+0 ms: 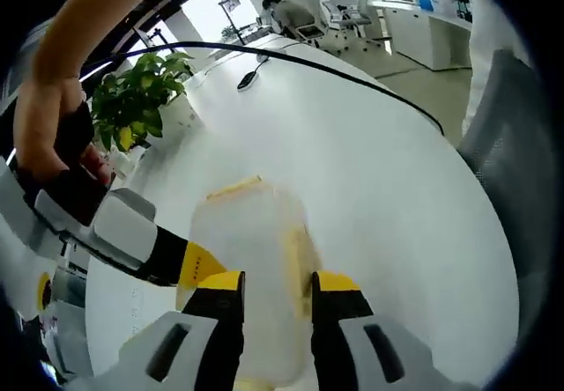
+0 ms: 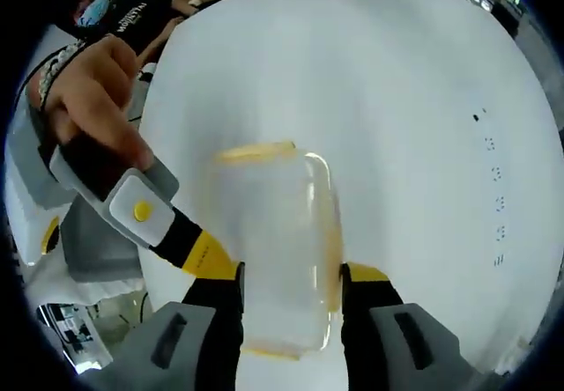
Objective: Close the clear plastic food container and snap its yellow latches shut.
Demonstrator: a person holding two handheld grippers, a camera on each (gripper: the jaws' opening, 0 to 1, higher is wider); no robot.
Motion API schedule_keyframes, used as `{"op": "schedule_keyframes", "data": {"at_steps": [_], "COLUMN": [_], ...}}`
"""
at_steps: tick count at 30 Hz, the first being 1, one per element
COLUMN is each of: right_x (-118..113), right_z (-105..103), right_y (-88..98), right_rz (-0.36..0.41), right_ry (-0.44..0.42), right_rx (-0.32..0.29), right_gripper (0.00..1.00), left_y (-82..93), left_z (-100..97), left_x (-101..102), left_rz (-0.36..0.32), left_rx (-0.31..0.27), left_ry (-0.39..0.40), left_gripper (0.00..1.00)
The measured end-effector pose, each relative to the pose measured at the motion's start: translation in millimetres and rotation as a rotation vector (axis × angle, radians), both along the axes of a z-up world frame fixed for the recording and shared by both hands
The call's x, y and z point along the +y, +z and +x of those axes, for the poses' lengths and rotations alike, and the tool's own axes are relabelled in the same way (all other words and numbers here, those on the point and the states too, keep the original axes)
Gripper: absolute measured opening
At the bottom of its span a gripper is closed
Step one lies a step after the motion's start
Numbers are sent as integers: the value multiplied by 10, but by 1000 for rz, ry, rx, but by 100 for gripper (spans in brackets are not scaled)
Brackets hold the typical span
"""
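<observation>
Clear plastic container [image 2: 278,250] lies on white counter [image 2: 423,144], blurred, between jaws of right tool [image 2: 291,290]; contact unclear. Left tool [image 1: 276,298] straddles it too; grip can't be told. Yellow latches [image 2: 256,151] hazy.

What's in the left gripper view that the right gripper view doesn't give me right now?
Left gripper view alone: a potted plant, office chairs and desks beyond the table's far edge, and a dark cable crossing the table. Right gripper view alone: small dark specks on the tabletop and a hand gripping the other gripper's handle. Both: the clear plastic container with yellow latches, between each view's jaws, on the white table.
</observation>
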State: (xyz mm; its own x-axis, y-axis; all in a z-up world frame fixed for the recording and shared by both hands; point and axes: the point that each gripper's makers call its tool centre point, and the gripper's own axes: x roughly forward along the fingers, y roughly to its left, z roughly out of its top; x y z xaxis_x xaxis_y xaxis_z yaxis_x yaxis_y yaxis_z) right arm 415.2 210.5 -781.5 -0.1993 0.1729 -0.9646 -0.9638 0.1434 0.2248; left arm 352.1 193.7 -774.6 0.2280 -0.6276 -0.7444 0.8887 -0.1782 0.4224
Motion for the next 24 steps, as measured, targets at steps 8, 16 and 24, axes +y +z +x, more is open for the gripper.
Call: {"op": "schedule_keyframes", "data": {"at_steps": [8, 16, 24], "right_x": [17, 2, 4], "right_z": [11, -30, 11], "right_y": [-13, -33, -73], "right_rz": [-39, -54, -60], "right_ry": [8, 17, 22], "right_rx": [8, 14, 63], "right_gripper": [40, 40, 38], "left_y": [-12, 18, 0], "left_z": [9, 16, 16], "left_x": [-7, 29, -1], "left_rz": [21, 18, 14], "left_rx": [-37, -62, -86], "left_ry": [2, 6, 4], "left_gripper": [22, 20, 20]}}
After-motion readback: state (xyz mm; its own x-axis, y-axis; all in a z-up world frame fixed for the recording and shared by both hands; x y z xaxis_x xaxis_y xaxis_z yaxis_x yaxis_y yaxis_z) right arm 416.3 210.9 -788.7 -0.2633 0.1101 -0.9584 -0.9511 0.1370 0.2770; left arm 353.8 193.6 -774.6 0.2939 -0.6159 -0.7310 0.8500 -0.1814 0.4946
